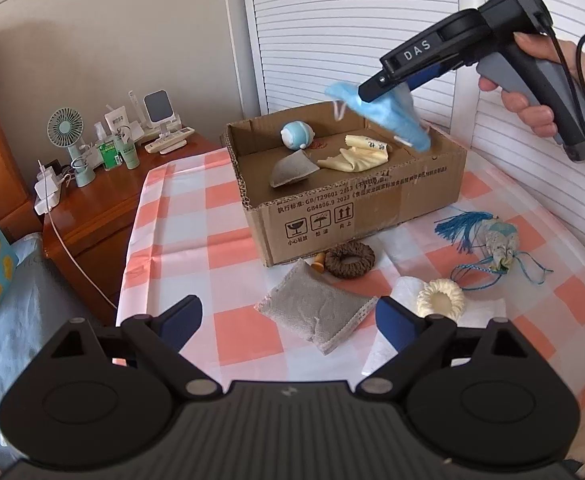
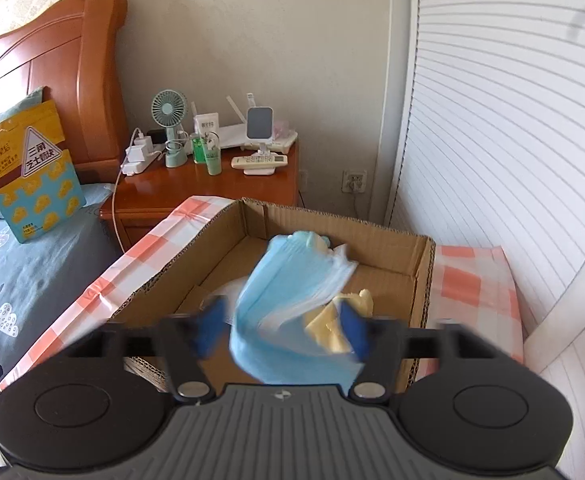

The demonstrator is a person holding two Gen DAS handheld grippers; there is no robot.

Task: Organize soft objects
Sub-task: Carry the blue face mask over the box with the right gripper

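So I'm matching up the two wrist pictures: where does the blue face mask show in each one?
Left wrist: blue face mask upper right, at the right gripper, over the cardboard box.
Right wrist: mask centre, between the open fingers, over the box.
Shared landmark: green fan on the nightstand.

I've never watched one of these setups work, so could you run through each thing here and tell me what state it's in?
Cardboard box: open, partly filled.
Blue face mask: over the box, between open jaws, blurred.
Right gripper: open.
Left gripper: open, empty.
Grey pouch: flat on the table, outside the box.
Brown ring: on the table against the box.
Cream ring: on the table.
Tasselled sachet: on the table.
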